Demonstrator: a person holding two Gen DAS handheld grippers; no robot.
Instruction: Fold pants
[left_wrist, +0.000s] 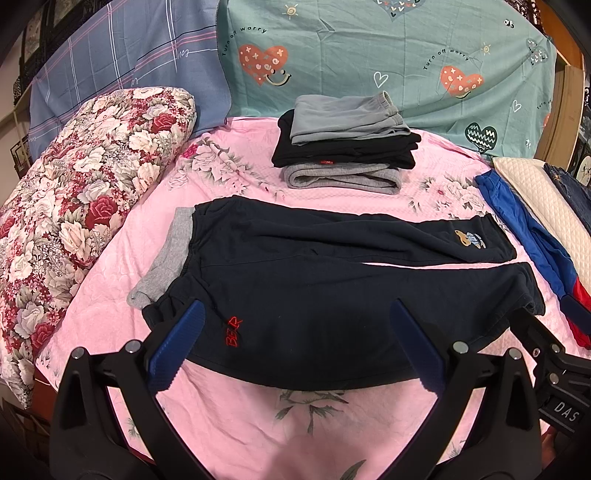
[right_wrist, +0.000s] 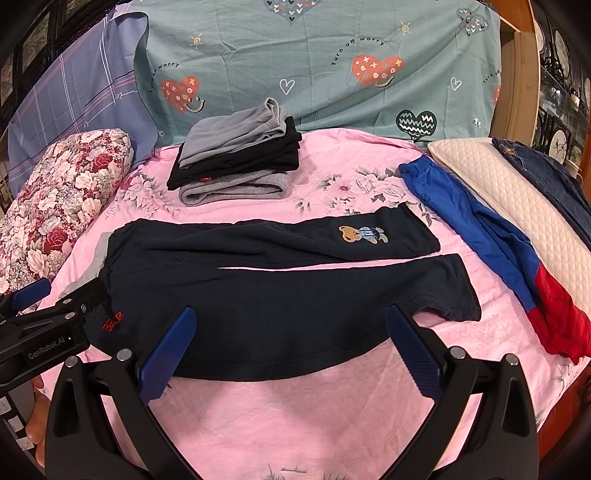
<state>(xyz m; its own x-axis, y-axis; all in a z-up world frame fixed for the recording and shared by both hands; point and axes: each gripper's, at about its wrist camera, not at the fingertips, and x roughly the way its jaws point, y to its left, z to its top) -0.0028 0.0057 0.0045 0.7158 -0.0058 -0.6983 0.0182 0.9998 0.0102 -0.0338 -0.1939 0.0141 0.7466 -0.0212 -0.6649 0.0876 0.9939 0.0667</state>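
We work over the bed with its pink cover, and the navy pants lie flat across the middle, waistband to our left, both legs running right with a thin gap between them. Behind them sits a stack of folded clothes; just beside the cuffs lie the blue and red pants. The left hand-held gripper and the right hand-held gripper both hover wide open above the near leg, holding nothing. We think the thick cloth may slip if only one layer is pinched. The cuffs could drag the blue pair. Free room stays at the near edge.
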